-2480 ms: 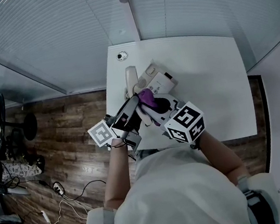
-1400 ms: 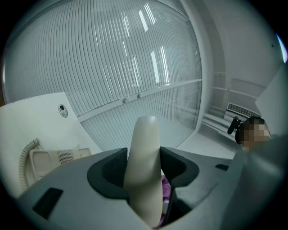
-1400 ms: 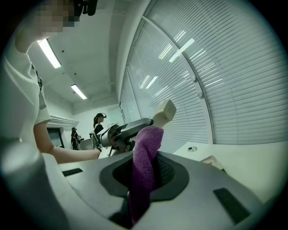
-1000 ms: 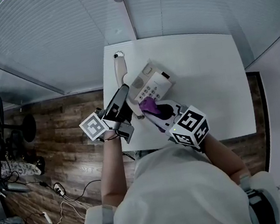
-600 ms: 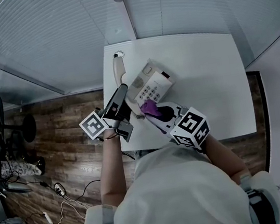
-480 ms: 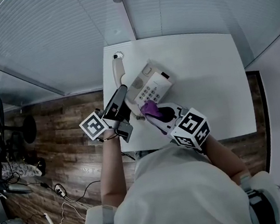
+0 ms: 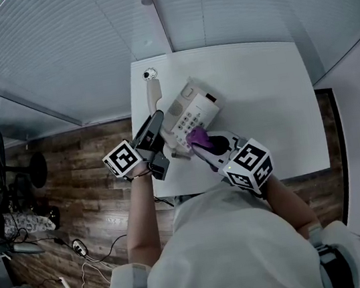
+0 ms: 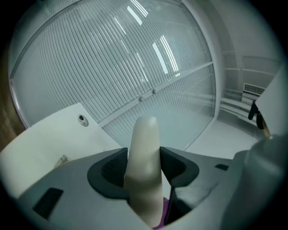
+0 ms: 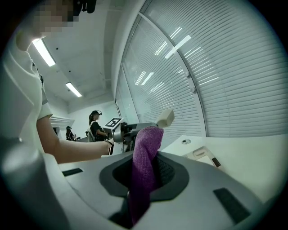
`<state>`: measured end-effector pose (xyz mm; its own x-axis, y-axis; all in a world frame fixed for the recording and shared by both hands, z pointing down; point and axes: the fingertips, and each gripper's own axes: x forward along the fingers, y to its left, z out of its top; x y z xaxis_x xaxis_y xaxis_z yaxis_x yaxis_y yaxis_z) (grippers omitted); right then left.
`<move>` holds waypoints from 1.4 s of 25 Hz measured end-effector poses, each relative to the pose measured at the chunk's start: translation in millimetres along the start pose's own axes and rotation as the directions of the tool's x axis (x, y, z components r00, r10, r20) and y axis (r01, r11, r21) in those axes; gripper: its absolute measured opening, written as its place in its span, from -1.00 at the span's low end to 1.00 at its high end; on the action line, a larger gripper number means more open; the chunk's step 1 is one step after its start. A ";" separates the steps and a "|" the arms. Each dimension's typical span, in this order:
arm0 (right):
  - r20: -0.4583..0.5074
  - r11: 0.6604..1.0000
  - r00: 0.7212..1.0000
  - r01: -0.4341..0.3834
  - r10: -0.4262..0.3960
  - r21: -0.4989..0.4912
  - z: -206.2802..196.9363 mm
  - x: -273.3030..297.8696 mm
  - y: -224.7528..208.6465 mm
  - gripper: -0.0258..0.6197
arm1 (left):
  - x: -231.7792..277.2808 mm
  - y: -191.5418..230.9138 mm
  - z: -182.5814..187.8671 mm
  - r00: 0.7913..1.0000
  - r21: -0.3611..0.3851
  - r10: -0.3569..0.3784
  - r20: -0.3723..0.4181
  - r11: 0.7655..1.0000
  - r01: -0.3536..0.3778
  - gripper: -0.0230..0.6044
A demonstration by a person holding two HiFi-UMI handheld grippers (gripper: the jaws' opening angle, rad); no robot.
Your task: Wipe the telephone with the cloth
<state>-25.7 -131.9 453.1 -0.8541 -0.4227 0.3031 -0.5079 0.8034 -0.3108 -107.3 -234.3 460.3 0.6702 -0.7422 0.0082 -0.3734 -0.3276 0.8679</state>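
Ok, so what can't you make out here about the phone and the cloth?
1. Buttons on the telephone: too small in the head view.
2. Lower end of the cloth: hidden inside the right gripper in its own view.
3. Whether cloth touches telephone: the right gripper covers that spot in the head view.
4. Near end of the handset: hidden by the left gripper body in its view.

We aim our left gripper (image 7: 157, 121) toward one o'clock, clamped on the handset (image 7: 154, 100); our right gripper (image 7: 205, 147) toward ten, pinching the cloth (image 7: 198, 136).

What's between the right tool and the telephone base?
Only the purple cloth held in the right tool, at the near edge of the telephone base; head view shows it.
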 end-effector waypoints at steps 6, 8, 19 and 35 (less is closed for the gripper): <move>0.005 1.000 1.000 0.023 -0.023 0.010 1.3 -2.2 -7.1 -0.73 | 6.3 30.9 1.2 0.987 0.174 0.143 -0.074 0.976 -0.128 -0.19; 0.008 0.999 1.000 0.030 -0.030 0.015 1.9 -2.6 -9.8 -0.73 | 11.5 37.2 -0.3 0.980 0.214 0.173 -0.095 0.965 -0.150 -0.19; 0.016 0.997 0.998 0.065 -0.066 0.042 1.0 -5.7 -19.3 -0.73 | 33.6 68.4 -24.2 0.906 0.545 0.337 -0.255 0.825 -0.153 -0.19; 0.008 0.989 0.991 0.129 -0.130 0.077 -1.3 -11.7 -37.4 -0.73 | 61.8 97.6 -51.4 0.810 0.722 0.440 -0.388 0.691 -0.030 -0.19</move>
<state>3.4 -156.5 462.3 -0.7816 -0.5269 0.3340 -0.6211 0.7072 -0.3378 -69.3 -282.1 571.0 0.6273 -0.5183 0.5813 -0.7411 -0.6266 0.2410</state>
